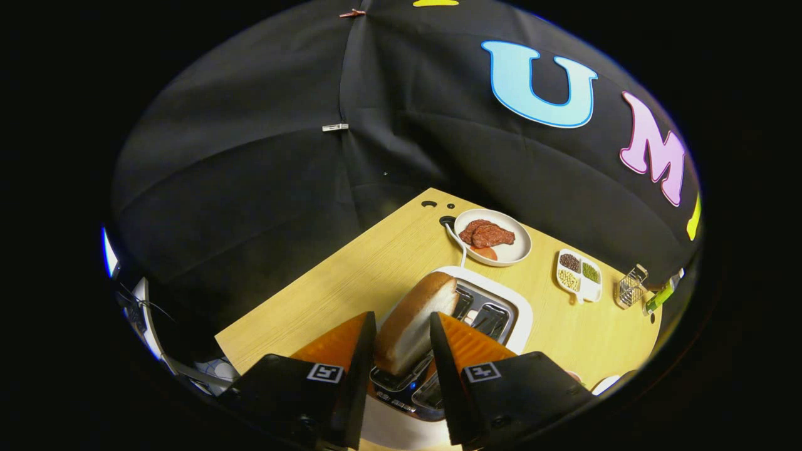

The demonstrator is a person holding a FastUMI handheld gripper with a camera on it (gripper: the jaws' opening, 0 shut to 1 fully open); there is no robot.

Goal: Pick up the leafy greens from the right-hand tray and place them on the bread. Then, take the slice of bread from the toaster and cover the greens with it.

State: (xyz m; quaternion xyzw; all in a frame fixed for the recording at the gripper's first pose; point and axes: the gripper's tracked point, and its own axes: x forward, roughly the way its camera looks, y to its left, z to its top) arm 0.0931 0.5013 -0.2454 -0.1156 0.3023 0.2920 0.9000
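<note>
Your gripper (402,341) is clamped on the slice of bread (415,321), one orange finger (341,341) against each face, low in the frame's middle. The slice sits lifted above the white toaster (501,316) on the wooden table (351,282). Upper right of it, a plate of meat (493,237) and a divided dish (579,275).

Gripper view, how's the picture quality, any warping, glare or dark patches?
Gripper view: fisheye bends the wooden table edges; bread slice between the gripper fingers is sharp and well lit; small glints on the toaster metal; the surroundings beyond the table fall into deep shadow.
</note>
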